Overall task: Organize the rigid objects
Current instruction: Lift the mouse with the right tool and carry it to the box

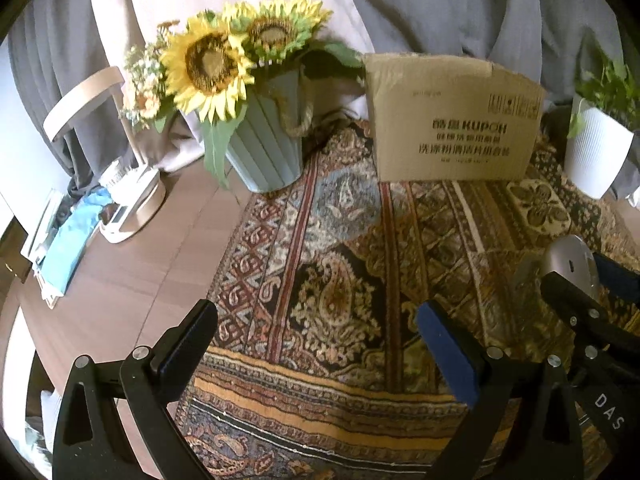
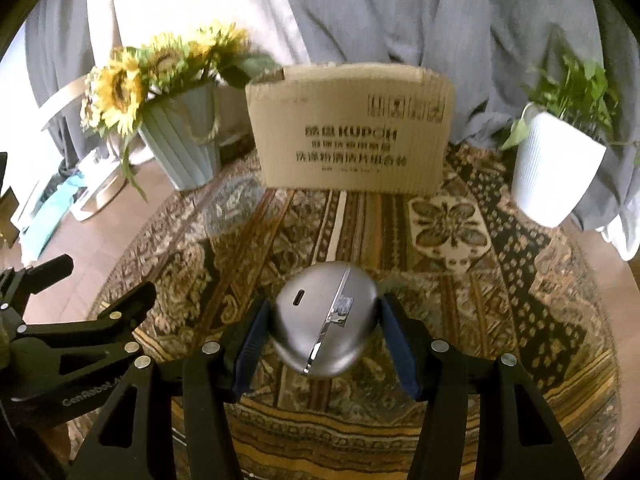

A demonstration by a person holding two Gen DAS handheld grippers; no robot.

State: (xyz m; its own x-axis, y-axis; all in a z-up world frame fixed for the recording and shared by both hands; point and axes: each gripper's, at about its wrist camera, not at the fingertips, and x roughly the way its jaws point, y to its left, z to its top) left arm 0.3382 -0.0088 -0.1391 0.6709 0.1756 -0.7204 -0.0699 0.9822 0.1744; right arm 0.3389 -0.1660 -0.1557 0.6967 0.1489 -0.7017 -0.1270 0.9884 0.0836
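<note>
Patterned paisley cloth (image 2: 460, 300) over bench, brown cardboard box (image 2: 352, 132) at rear. Smooth silver egg-shaped metal case (image 2: 324, 320) clamped in right tool (image 2: 326, 334), well before box; judged rigid, slippery, best gripped at widest flanks. Left tool (image 1: 316, 344) apart, empty.

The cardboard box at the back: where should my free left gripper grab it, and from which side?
Probably the top front edge of the cardboard box, coming down from above. Its face is far wider than the open left gripper, but the top looks open, leaving a thin wall to pinch. The right gripper holds the silver case.
</note>
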